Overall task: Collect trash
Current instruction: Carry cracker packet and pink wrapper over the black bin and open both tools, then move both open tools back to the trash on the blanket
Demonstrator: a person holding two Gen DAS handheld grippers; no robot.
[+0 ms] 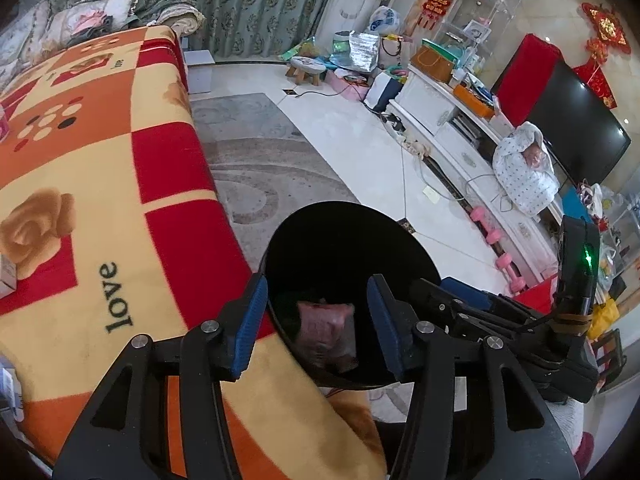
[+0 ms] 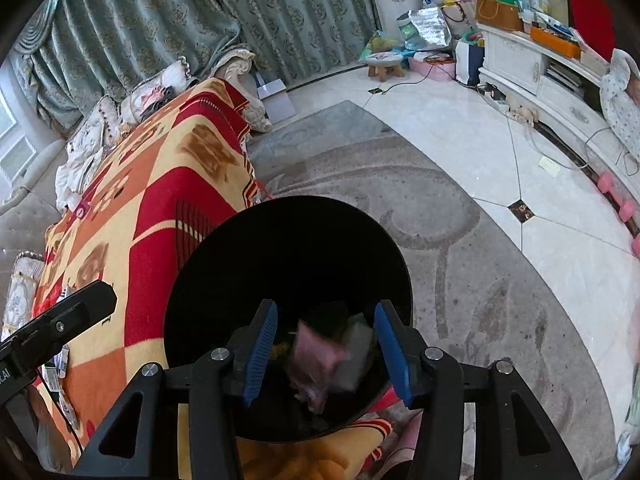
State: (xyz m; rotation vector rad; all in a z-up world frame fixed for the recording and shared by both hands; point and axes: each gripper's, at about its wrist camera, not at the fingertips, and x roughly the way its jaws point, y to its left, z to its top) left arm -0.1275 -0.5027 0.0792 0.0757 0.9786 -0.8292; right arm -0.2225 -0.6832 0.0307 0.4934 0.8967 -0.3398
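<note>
Red-and-orange blanket (image 1: 100, 168) beside black bin (image 2: 288, 248), patterned rug (image 2: 460, 280), marble floor (image 1: 344, 128), both grippers' fingers apart, empty.

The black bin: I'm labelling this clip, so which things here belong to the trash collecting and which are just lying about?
Part of the job:
- black bin
- pink wrapper blurred over the bin's mouth
- white piece beside it
- left tool, right tool, both open above the bin

Just lying about:
- patterned blanket
- pink dumbbells
- small stool
- television
</note>
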